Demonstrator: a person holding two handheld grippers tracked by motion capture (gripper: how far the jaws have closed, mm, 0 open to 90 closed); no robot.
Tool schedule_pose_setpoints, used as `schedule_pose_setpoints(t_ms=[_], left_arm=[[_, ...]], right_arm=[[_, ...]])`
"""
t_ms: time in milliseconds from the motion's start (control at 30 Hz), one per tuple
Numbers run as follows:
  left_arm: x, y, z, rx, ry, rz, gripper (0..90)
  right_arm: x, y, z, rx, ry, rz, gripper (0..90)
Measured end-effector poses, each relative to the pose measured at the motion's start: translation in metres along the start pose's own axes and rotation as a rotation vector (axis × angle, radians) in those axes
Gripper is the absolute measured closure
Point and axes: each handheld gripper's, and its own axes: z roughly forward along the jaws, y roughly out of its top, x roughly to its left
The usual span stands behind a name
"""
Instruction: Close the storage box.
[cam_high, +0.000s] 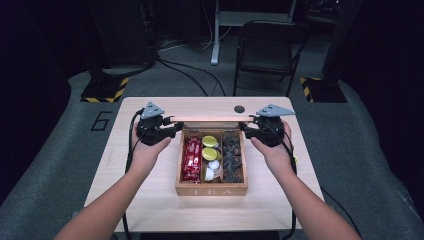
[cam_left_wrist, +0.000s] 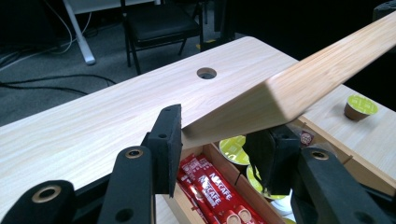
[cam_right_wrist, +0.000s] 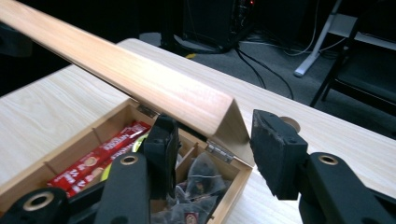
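A: Wooden lid first. It stands raised on its hinges along the far edge of the tea box, which sits mid-desk, nearer the front edge. It looks stiff and fairly light, smooth and possibly a bit slippery on its faces, so I'd take it by the end corners, pads on the two broad faces.

B: Is that where the grippers are?

A: Yes. The left gripper has the lid's left end between its jaws. They stand partly open, one pad touching or just beside the upper face, the other just under it; I see no firm pinch. The right gripper straddles the right end corner, with a clear gap at the outer pad, so it holds nothing either.

B: Risks?

A: My guess is the small metal hinges are the weak point; a twist from uneven hands could strain them, and a released lid may drop.

B: Any writing?

A: "TEA" is on the box's front wall. The red sachets in the left compartment read "NESCAFE". The middle compartment holds green-topped capsules and small white cups; their print is too small to read. The right one holds dark wrapped tea bags.

B: Anything else on the desk?

A: One loose green-topped capsule towards the right edge, and a round cable hole near the far edge.
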Motion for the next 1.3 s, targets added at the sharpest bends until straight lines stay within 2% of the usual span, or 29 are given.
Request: schedule_pose_setpoints(t_ms=[33,300,567,767,833,967,1100,1300], left_arm=[[-0.002,-0.001,-0.003,-0.005,0.004,0.014,56.2],[-0.008,-0.008,-0.009,-0.012,0.002,0.036,55.8],[-0.015,-0.021,-0.013,-0.015,-0.006,0.063,54.1],[-0.018,-0.03,-0.015,-0.012,-0.021,0.055,53.3],[-0.018,-0.036,-0.017,-0.012,-0.041,0.04,52.3],[-0.02,-0.043,-0.019,-0.007,-0.056,0.04,51.2],[-0.023,-0.051,-0.019,-0.018,-0.049,0.043,50.5],[-0.027,-0.061,-0.02,-0.006,-0.053,0.042,49.7]], right_arm=[[0.002,-0.001,-0.004,-0.004,0.001,0.0,51.7],[0.007,-0.005,-0.012,-0.004,0.007,-0.02,51.9],[0.01,-0.022,-0.018,-0.007,0.043,0.016,51.5],[0.013,-0.029,-0.021,-0.001,0.043,0.004,51.5],[0.016,-0.035,-0.023,0.003,0.045,-0.001,51.4],[0.018,-0.041,-0.024,0.004,0.046,-0.014,51.3],[0.022,-0.051,-0.026,0.003,0.049,-0.011,50.5],[0.025,-0.061,-0.029,-0.004,0.058,0.001,50.4]])
